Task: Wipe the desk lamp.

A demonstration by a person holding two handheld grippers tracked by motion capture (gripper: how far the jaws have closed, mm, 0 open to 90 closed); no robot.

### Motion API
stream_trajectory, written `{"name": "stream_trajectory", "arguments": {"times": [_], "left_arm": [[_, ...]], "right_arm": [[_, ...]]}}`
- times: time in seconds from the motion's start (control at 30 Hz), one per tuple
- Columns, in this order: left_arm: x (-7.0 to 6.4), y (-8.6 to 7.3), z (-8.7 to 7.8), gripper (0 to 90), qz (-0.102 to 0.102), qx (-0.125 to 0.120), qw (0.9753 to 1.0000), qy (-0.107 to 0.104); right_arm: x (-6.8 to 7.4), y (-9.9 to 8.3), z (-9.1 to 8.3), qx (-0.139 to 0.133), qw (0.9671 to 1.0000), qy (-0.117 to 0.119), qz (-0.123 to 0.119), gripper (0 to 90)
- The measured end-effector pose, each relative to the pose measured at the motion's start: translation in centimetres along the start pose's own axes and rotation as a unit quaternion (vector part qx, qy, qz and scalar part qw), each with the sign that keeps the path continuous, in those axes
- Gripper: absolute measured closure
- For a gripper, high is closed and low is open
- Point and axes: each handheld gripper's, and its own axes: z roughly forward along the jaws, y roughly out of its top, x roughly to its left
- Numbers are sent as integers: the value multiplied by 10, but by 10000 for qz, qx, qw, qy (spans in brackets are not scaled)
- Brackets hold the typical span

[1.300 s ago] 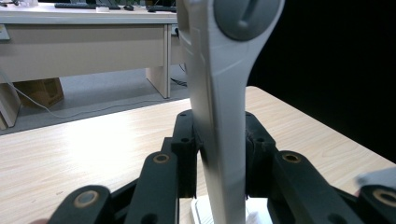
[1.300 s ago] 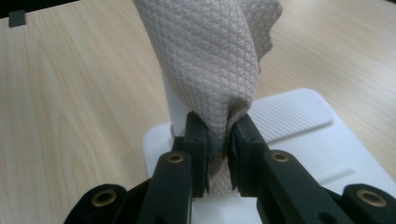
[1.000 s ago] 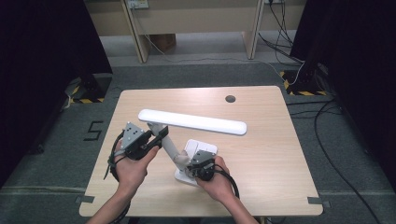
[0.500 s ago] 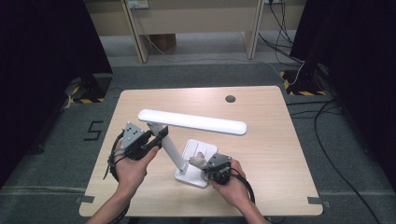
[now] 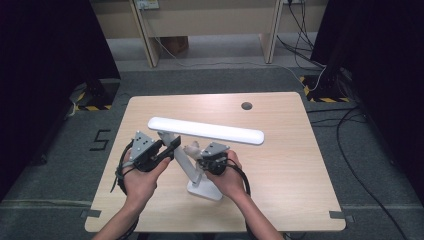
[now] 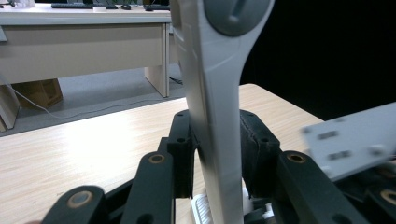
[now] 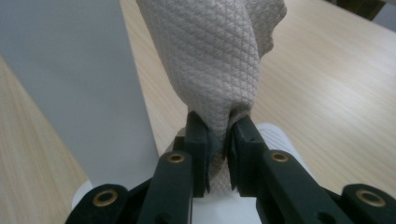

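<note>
A white desk lamp (image 5: 206,131) stands on the wooden table (image 5: 280,165), its long head lying level above a slanted arm (image 5: 183,162) and a flat base (image 5: 204,190). My left gripper (image 5: 172,144) is shut on the lamp arm (image 6: 215,140), whose grey hinge disc sits just above the jaws. My right gripper (image 5: 197,152) is shut on a beige quilted cloth (image 7: 212,60), bunched up between the jaws. The cloth (image 5: 192,148) sits against the lamp arm, above the lamp base (image 7: 280,140).
A small dark round hole (image 5: 246,106) marks the table's far side. Beyond the table stand wooden desk legs (image 5: 267,30), with cables (image 5: 350,125) on the grey floor at the right. Black curtains hang at both sides.
My right gripper with the cloth has climbed from the lamp base up along the slanted arm. The left gripper has stayed clamped on the arm.
</note>
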Motion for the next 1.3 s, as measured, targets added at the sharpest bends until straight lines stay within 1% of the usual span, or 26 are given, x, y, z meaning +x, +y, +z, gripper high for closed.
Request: {"name": "stream_trajectory", "arguments": {"times": [0.07,0.17,0.2,0.23,0.27,0.37,0.4,0.5,0.57,0.63,0.67,0.73,0.83,0.87,0.9,0.93,0.97,1.03,1.13,1.2,1.3], "left_arm": [[0,0,0,682,-9,5,10000,-10],[1,0,-1,689,-48,-9,10000,-9],[1,0,-1,692,-54,-8,10000,-7],[1,0,-1,696,-63,-9,10000,-1],[1,0,-1,698,-58,-8,10000,10],[0,0,-1,699,-62,0,10000,24],[0,0,-1,700,-56,-3,10000,34],[0,0,0,700,-58,-13,10000,38],[0,0,-1,700,-59,-10,10000,36],[0,0,-1,699,-44,-3,10000,38],[1,0,-1,698,-57,-1,10000,33],[0,0,-1,697,-63,-8,10000,28],[1,0,-2,697,-52,-10,10000,27],[1,-1,-2,696,-60,-6,10000,28],[1,-1,-2,694,-73,-4,10000,23],[1,0,-2,693,-71,-5,10000,24],[1,0,-2,692,-58,-8,10000,23],[0,-1,-2,690,-59,3,10000,10],[1,-1,-2,685,-75,15,10000,-4],[1,-1,-2,685,-76,-5,10000,-4],[1,-1,-3,685,-70,-2,10000,-15]], "right_arm": [[3,1,12,155,9998,59,-114,796],[5,-6,20,363,9992,88,-129,796],[6,-10,21,373,9992,86,-114,796],[5,-12,20,321,9994,63,-71,796],[5,-14,18,324,9995,44,-37,796],[3,-18,11,378,9992,-43,-108,796],[2,-19,7,420,9989,-82,-163,796],[-2,-27,-2,543,9982,-164,-173,797],[-5,-33,-8,626,9975,-226,-228,797],[-8,-41,-16,637,9975,-232,-189,797],[-10,-44,-21,651,9974,-277,-129,797],[-13,-49,-27,715,9966,-372,-138,797],[-17,-58,-36,770,9961,-425,-97,797],[-18,-59,-40,836,9953,-460,-141,797],[-19,-60,-43,929,9943,-509,-96,797],[-21,-60,-45,969,9935,-566,-198,796],[-23,-60,-48,1008,9927,-628,-215,797],[-25,-59,-52,974,9926,-706,-145,796],[-27,-48,-50,696,9952,-691,-12,795],[-25,-36,-44,437,9966,-700,52,792],[-22,-17,-29,160,9981,-579,110,791]]}}
